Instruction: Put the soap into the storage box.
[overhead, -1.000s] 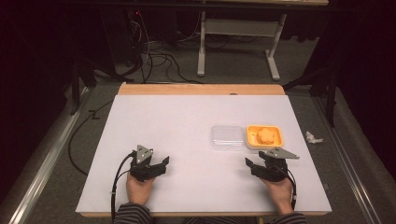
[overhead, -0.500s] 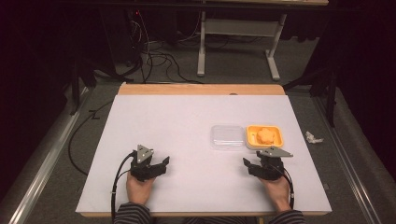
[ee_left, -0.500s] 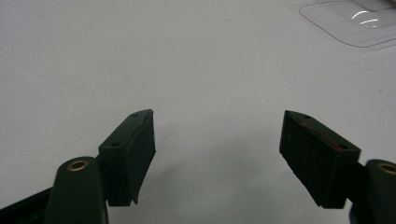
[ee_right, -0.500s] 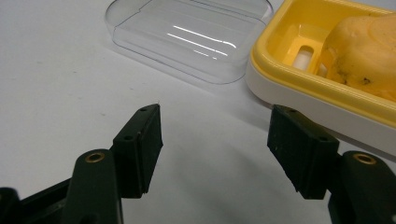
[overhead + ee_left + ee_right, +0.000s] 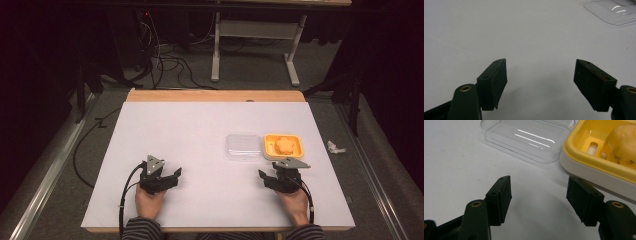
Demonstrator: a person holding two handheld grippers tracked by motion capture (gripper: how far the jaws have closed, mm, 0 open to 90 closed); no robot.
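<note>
White covering lay over the whole table (image 5: 200,150), with a strip of bare wood along its far edge. We worked at the near edge, one tool in each hand. Toward the right half, we saw the yellow tray (image 5: 283,146) with a pale rim; a lump of yellowish food (image 5: 284,145) sat inside it. Touching the tray's left side lay the clear plastic lid (image 5: 243,146), flat on the covering.

Our right gripper (image 5: 537,191) rested just near of the tray, pointing at the gap between lid and tray. Its jaws had just been closing a little, yet in the right gripper view they stood apart with nothing between them, only bare covering. The tray's rim showed just beyond the right-hand jaw, not touching it.

Our left gripper (image 5: 540,72) lay well to the left, near the table's near edge. Its jaws stood wide apart and held nothing; in the left gripper view the lid showed far off at the upper right corner.
</note>
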